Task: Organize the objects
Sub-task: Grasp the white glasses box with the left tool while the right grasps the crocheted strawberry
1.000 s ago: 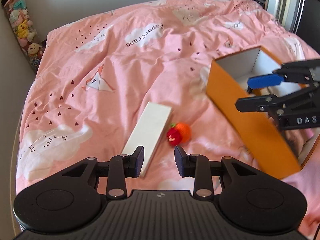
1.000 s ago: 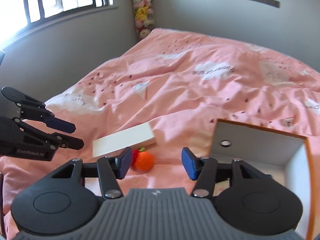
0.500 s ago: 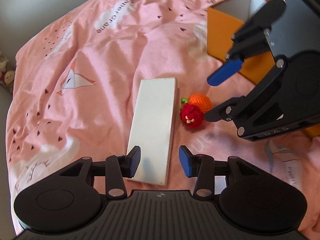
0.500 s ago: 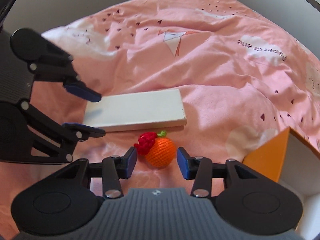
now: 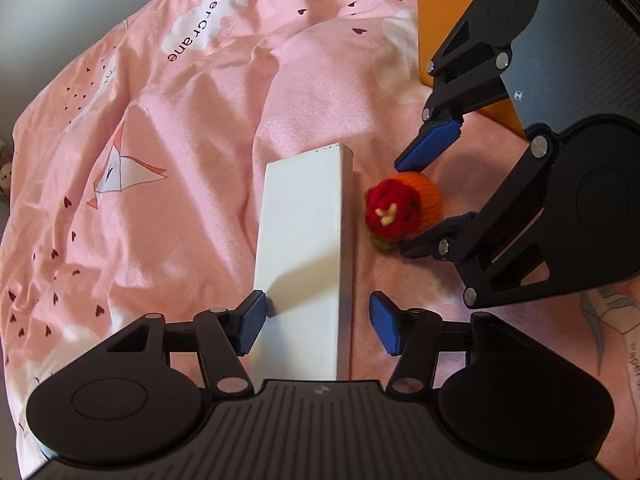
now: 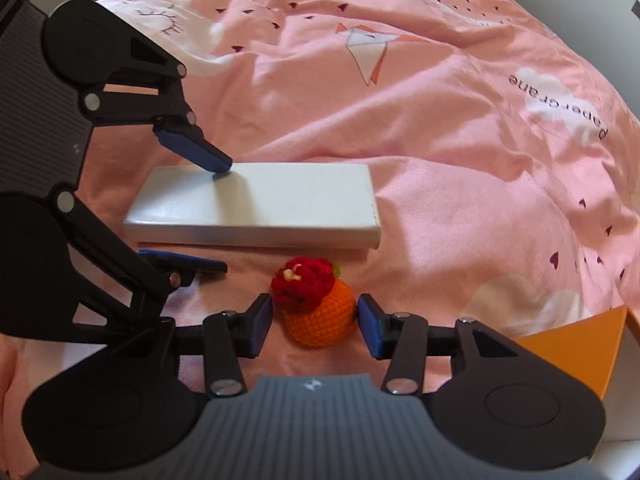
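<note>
Left-wrist view first: your left gripper point(image 5: 316, 326) has dropped from hovering above the bed to straddling the near end of the flat white box point(image 5: 306, 248), which lies lengthwise on the pink duvet point(image 5: 168, 184). Its jaws are opening — the left pad looks to sit right at the box's edge while the right pad point(image 5: 384, 328) stands clear of the other side, so nothing is gripped yet. Just to the right of the box lies the crocheted fruit toy point(image 5: 402, 208), red knit against orange, and your right gripper point(image 5: 430, 196) has come in around it from the right. Behind that gripper stands the orange storage box point(image 5: 444, 40), open and well apart from both items.

From the right-wrist view, the toy point(image 6: 316, 308) sits between narrow-set pads, the right pad point(image 6: 370, 332) about touching the orange yarn, the left one just beside the red — a hold not yet shown. A second ago both tools were high and off-target; now each is lined up on its own object, so I'd judge closing and lifting toward the orange box comes next.
</note>
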The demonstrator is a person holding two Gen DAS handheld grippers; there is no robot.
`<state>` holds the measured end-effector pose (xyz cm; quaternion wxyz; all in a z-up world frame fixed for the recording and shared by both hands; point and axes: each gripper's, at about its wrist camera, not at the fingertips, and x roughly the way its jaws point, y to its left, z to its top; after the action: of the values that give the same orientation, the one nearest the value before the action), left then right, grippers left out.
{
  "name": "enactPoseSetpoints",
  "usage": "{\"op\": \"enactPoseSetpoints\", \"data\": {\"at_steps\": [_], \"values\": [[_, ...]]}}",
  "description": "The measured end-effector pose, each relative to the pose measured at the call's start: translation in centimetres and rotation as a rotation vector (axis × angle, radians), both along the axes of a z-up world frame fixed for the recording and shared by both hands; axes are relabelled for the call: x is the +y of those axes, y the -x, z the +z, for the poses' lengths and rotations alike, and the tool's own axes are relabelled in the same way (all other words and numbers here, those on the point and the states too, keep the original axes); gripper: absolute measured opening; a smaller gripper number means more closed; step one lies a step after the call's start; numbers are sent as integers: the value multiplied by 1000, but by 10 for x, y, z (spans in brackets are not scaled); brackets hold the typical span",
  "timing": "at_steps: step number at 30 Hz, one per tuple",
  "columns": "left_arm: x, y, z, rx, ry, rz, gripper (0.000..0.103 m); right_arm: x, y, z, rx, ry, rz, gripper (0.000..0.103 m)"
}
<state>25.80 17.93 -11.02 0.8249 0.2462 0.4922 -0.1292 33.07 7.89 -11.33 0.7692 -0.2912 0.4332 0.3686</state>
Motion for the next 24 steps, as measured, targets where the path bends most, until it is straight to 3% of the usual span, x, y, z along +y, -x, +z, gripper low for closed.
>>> {"op": "enactPoseSetpoints", "data": {"at_steps": [4,8,13,16,24], "values": [[1,-9,-2,2,-25,23,60,-3,-7,-2,16,-25,-52,43],[-2,0,9,-25,-31,23,40,-9,-1,6,39,-60,-71,43],[1,15,25,-29,-13,46,33,-21,25,27,23,-107,-73,43],[2,30,42,-27,42,69,32,-33,46,42,21,-152,-78,43],[-20,85,82,27,198,5,30,-65,102,70,-3,-167,-68,43]]}}
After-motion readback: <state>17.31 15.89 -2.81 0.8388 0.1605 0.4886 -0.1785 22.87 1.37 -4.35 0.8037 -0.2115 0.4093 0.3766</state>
